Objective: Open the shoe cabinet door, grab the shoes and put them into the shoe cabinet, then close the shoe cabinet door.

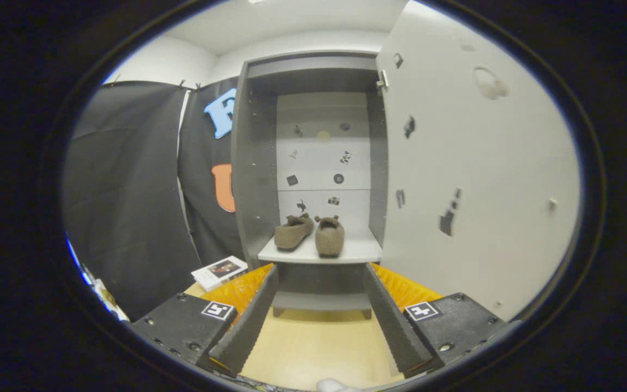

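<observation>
The pair of brown shoes [309, 234] sits side by side on the pale shelf [357, 251] inside the shoe cabinet [253, 179], toes pointing outward, the left one angled a little toward its neighbour. The cabinet is grey, with small dark stickers dotted over its light back panel. Its door [477, 179] stands swung wide open to the right (its inner face carries a few dark marks too). The gripper [319, 318] hangs in front of the cabinet, well short of the shoes, its two ribbed fingers [248, 326] spread wide apart with nothing between them but wooden floor [319, 343]. A white box [219, 272] lies on the floor left of the cabinet's base.
</observation>
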The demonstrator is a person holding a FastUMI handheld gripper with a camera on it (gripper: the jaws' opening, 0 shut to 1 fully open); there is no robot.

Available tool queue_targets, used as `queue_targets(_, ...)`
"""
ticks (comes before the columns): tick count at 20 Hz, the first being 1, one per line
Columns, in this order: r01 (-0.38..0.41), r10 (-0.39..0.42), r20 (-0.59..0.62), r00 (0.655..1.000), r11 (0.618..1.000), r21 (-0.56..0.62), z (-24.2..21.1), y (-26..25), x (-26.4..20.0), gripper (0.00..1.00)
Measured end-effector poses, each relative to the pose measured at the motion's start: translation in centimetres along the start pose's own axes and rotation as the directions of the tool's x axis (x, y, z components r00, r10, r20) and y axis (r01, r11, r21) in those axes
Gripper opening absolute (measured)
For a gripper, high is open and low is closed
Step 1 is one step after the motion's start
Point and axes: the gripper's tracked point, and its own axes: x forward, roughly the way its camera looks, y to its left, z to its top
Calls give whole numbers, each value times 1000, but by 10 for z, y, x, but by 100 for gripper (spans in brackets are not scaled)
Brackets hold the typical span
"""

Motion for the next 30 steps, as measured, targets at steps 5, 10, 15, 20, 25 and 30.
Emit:
queue_targets(5, 62, -61, -11, 998, 998, 16, -15, -56, -97, 99)
queue_targets(10, 126, -128, 42, 991, 991, 53, -6, -127, -147, 99)
queue_targets(15, 165, -170, 83, 982, 984, 61, 9, -212, -159, 99)
queue_targets(20, 105, -110, 88, 990, 993, 61, 24, -257, -130, 99)
queue_targets(25, -66, 61, 85, 995, 996, 53, 39, -249, -84, 99)
queue_targets(30, -168, 166, 70, 984, 985, 36, 47, -232, -66, 97)
